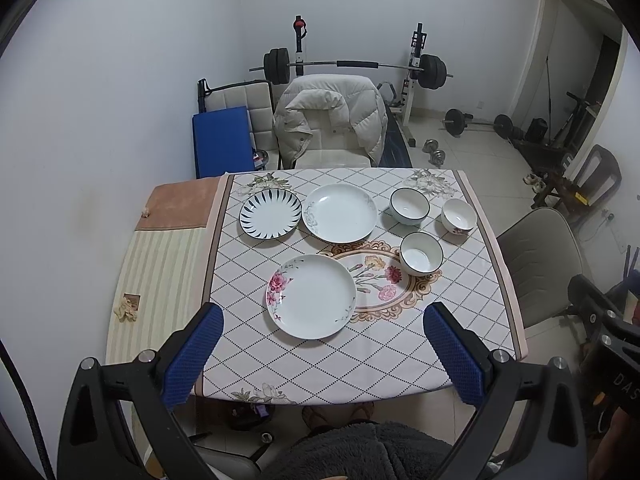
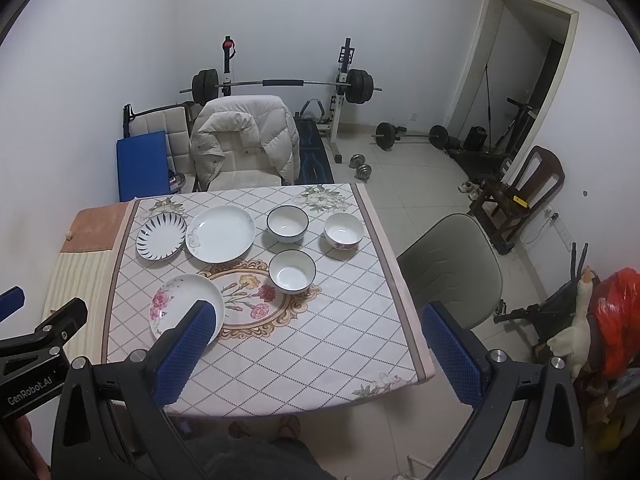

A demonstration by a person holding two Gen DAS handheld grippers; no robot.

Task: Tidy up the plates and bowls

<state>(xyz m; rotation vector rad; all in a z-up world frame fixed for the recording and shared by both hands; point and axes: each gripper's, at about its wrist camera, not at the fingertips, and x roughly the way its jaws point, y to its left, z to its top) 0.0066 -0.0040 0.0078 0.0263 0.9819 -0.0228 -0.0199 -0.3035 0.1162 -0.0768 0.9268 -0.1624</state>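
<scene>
Your tabletop (image 1: 460, 320) carries three plates and three bowls, all separate. In the left view, your left hand-held gripper (image 1: 324, 354) hangs wide open and empty above the pink plate (image 1: 311, 297); grip its near rim squarely. In the right view, the right hand-held gripper (image 2: 318, 350) is likewise spread and empty, with the bowls (image 2: 292, 271) ahead.

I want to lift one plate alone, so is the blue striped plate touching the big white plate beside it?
Cannot tell. In the left wrist view the blue striped plate and big white plate rims meet or overlap, with no gap showing; the right wrist view looks the same.
</scene>
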